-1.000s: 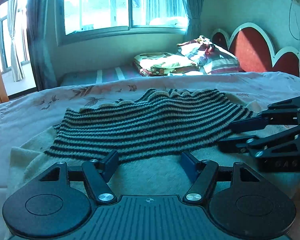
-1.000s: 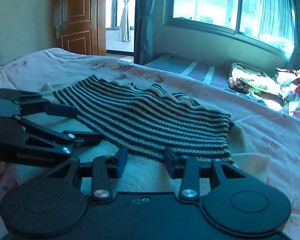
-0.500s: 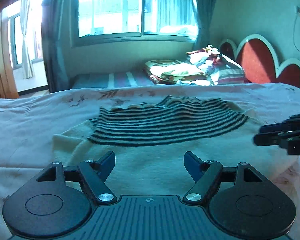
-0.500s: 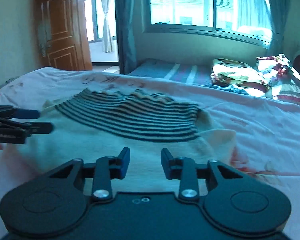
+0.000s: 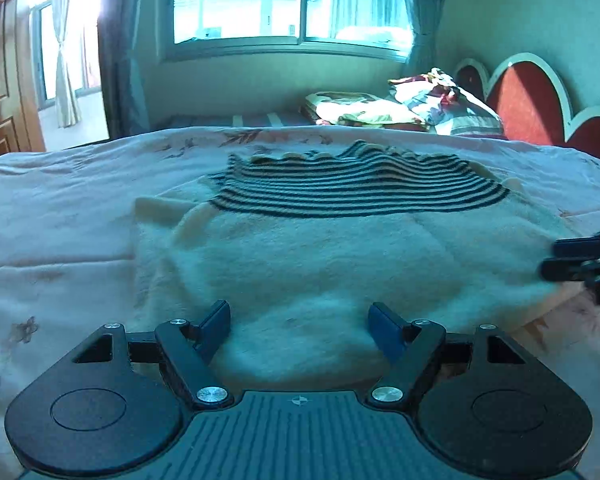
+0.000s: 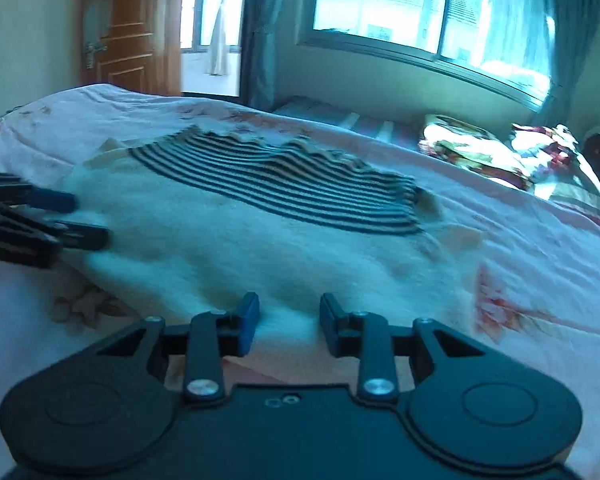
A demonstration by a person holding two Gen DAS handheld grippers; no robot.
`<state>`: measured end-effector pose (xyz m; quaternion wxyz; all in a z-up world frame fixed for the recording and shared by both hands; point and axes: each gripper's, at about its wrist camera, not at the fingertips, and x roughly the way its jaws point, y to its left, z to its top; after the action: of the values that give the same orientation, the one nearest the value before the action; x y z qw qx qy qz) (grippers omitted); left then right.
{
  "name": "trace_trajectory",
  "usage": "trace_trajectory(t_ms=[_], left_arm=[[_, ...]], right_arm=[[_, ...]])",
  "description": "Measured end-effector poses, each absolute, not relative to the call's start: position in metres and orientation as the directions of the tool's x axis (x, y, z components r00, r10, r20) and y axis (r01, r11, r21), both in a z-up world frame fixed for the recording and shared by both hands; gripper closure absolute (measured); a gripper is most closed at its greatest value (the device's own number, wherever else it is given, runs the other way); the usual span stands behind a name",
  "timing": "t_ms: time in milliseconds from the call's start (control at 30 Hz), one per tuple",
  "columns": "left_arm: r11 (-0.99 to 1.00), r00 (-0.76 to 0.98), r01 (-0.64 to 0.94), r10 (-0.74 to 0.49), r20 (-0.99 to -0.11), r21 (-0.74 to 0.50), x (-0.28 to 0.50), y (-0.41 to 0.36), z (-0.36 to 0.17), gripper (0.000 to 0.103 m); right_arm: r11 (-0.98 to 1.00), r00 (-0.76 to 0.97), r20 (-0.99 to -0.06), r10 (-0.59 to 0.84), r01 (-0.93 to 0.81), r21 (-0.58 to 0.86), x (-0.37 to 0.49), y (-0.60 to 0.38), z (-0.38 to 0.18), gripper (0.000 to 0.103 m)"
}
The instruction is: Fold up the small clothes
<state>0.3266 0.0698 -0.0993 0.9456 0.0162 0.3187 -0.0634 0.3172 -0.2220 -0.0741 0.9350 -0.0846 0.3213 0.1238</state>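
A small cream fleece garment [image 5: 308, 256] with a dark striped knit part [image 5: 352, 192] lies flat on the bed; it also shows in the right wrist view [image 6: 236, 240]. My left gripper [image 5: 300, 328] is open and empty, low at the garment's near hem, which lies between its fingers. My right gripper [image 6: 286, 320] is open and empty at the near hem further right. Each gripper shows at the edge of the other's view, the right gripper [image 5: 572, 256] and the left gripper [image 6: 56, 220].
The bed has a pink floral sheet [image 5: 60, 208]. Folded bedding and pillows [image 5: 412, 108] lie by the red headboard [image 5: 532, 96]. A window [image 5: 292, 4] is behind, and a wooden door [image 6: 128, 28] at the left.
Both grippers have drawn back toward the near side of the bed and dropped to the garment's near hem. The striped part now looks farther away. The garment has not moved.
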Motion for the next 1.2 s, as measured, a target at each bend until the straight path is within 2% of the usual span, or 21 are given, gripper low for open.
trace_trajectory(t_ms=[67, 100, 167, 233, 333, 367, 433, 567, 700, 867, 967, 1033, 1200], left_arm=[[0.993, 0.794, 0.112, -0.102, -0.599, -0.020, 0.317, 0.092, -0.101, 0.027], [0.993, 0.795, 0.117, -0.100, -0.598, -0.011, 0.315, 0.095, -0.102, 0.027], [0.993, 0.796, 0.115, -0.083, -0.600, 0.015, 0.318, 0.090, -0.101, 0.027], [0.995, 0.796, 0.098, -0.066, -0.602, 0.021, 0.321, 0.085, -0.099, 0.027], [0.996, 0.796, 0.085, -0.062, -0.602, 0.010, 0.322, 0.085, -0.099, 0.027], [0.996, 0.797, 0.086, -0.062, -0.601, 0.010, 0.322, 0.086, -0.100, 0.027], [0.996, 0.798, 0.084, -0.060, -0.600, 0.013, 0.322, 0.085, -0.101, 0.027], [0.996, 0.792, 0.089, -0.053, -0.608, 0.028, 0.321, 0.084, -0.099, 0.027], [0.994, 0.786, 0.089, -0.034, -0.618, 0.058, 0.321, 0.082, -0.091, 0.027], [0.991, 0.781, 0.094, -0.011, -0.625, 0.099, 0.321, 0.080, -0.092, 0.027], [0.991, 0.778, 0.092, -0.011, -0.628, 0.098, 0.322, 0.081, -0.093, 0.027], [0.991, 0.776, 0.093, -0.014, -0.630, 0.092, 0.322, 0.082, -0.094, 0.027], [0.992, 0.772, 0.093, -0.020, -0.636, 0.081, 0.324, 0.087, -0.097, 0.027]], right_arm=[[0.979, 0.751, -0.656, 0.075, -0.180, -0.094, 0.315, -0.259, -0.084, 0.066], [0.986, 0.746, -0.657, 0.110, -0.165, -0.021, 0.313, -0.276, -0.088, 0.059], [0.987, 0.729, -0.665, 0.160, -0.130, 0.094, 0.317, -0.290, -0.085, 0.059], [0.989, 0.755, -0.639, 0.145, -0.122, 0.080, 0.315, -0.286, -0.078, 0.064], [0.986, 0.786, -0.596, 0.164, -0.129, 0.102, 0.310, -0.279, -0.069, 0.065], [0.985, 0.788, -0.591, 0.173, -0.142, 0.100, 0.308, -0.277, -0.070, 0.066], [0.989, 0.742, -0.655, 0.142, -0.138, 0.058, 0.315, -0.274, -0.084, 0.073], [0.990, 0.737, -0.660, 0.142, -0.120, 0.080, 0.315, -0.280, -0.086, 0.071], [0.991, 0.785, -0.605, 0.130, -0.110, 0.069, 0.305, -0.280, -0.067, 0.069], [0.980, 0.800, -0.568, 0.192, -0.192, 0.060, 0.313, -0.259, -0.056, 0.074], [0.977, 0.787, -0.586, 0.194, -0.212, 0.039, 0.323, -0.248, -0.063, 0.077], [0.982, 0.745, -0.654, 0.134, -0.187, -0.012, 0.332, -0.245, -0.078, 0.078], [0.975, 0.750, -0.653, 0.104, -0.206, -0.082, 0.326, -0.241, -0.083, 0.078]])
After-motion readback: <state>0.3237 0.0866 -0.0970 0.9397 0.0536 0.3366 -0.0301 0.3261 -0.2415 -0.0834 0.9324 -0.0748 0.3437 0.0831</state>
